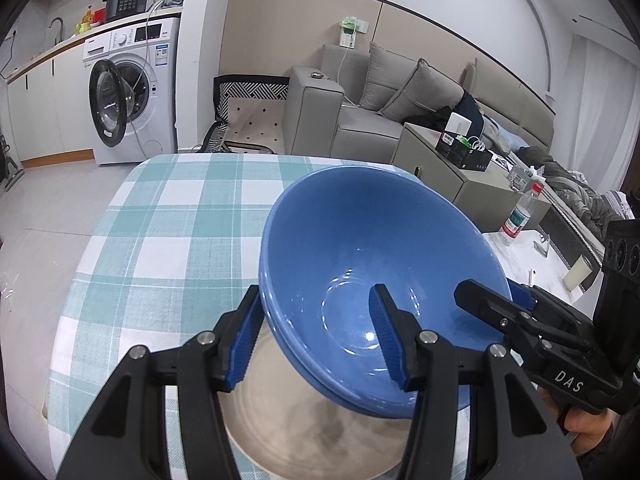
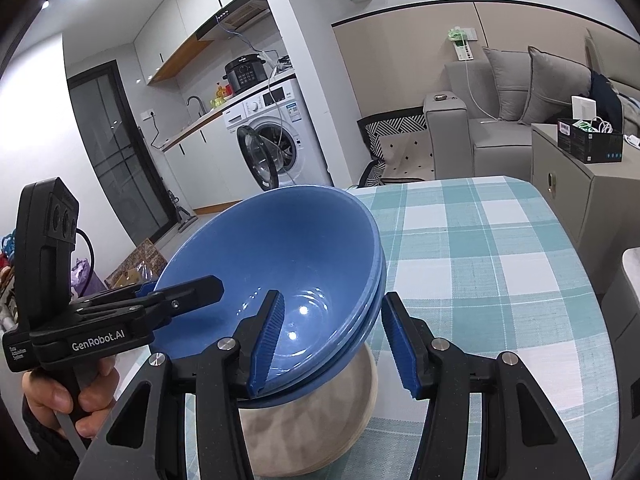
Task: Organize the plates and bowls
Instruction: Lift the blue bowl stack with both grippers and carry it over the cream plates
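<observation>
- Your left gripper [image 1: 316, 340] straddles the near-left rim of the stacked blue bowls [image 1: 372, 264], one blue pad outside the wall and one inside; whether the pads actually press on the rim, you cannot tell from these views.
- Your right gripper [image 2: 332, 344] straddles the opposite rim of the same stack the same way, one pad inside the bowl and one outside; its grip cannot be told either.
- The blue bowls sit nested, at least two rims showing, tilted with the opening facing toward you.
- Under the bowls lies a beige plate [image 1: 280, 420] on the table; the bowls' underside is right over it, but contact is hidden.
- The plate rests on the checked teal-and-white tablecloth [image 1: 180, 220], near the table edge closest to you.
- In the right wrist view your hand [image 2: 60, 396] wraps the left gripper's handle.
- Behind the table stand a washing machine [image 1: 128, 92] with its door open and a grey sofa [image 1: 360, 108].
</observation>
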